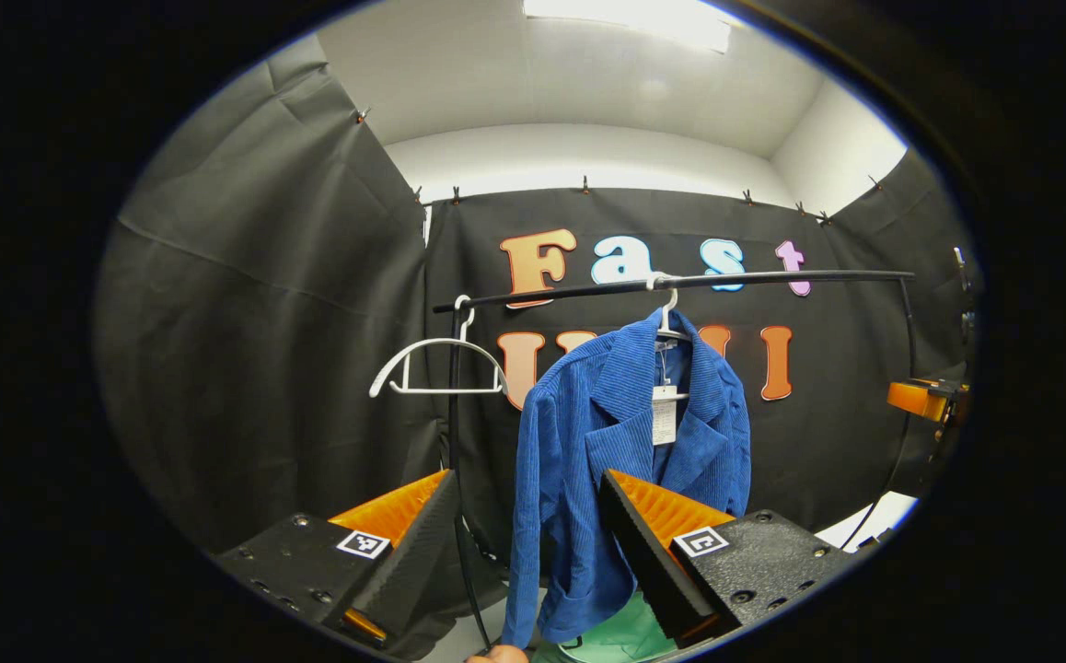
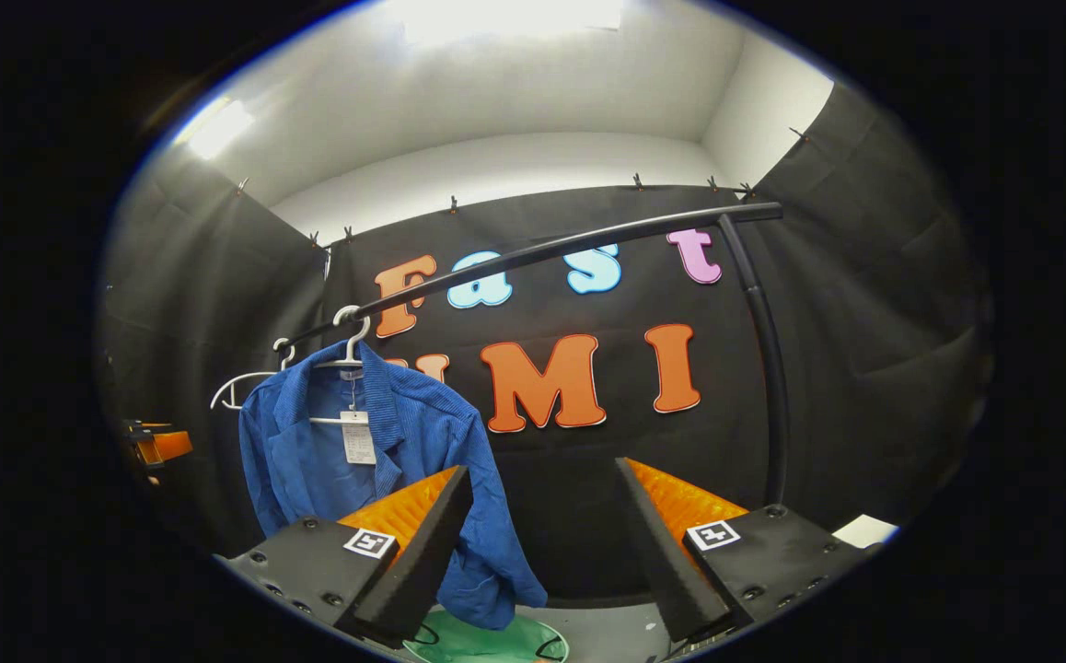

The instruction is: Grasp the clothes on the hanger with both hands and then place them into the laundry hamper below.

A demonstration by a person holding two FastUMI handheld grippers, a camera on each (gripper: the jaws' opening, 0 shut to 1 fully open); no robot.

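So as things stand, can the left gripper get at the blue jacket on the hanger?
Probably yes. The left gripper is open and faces the blue jacket, which hangs from the rail with nothing between them. It has not closed on the jacket.

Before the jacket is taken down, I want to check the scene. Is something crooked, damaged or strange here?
Nothing looks damaged. The blue jacket hangs on its hanger on the rail, with a paper tag at the collar. A second white hanger hangs bare beside it. The green hamper sits below. Both claws are open, apart from the jacket.
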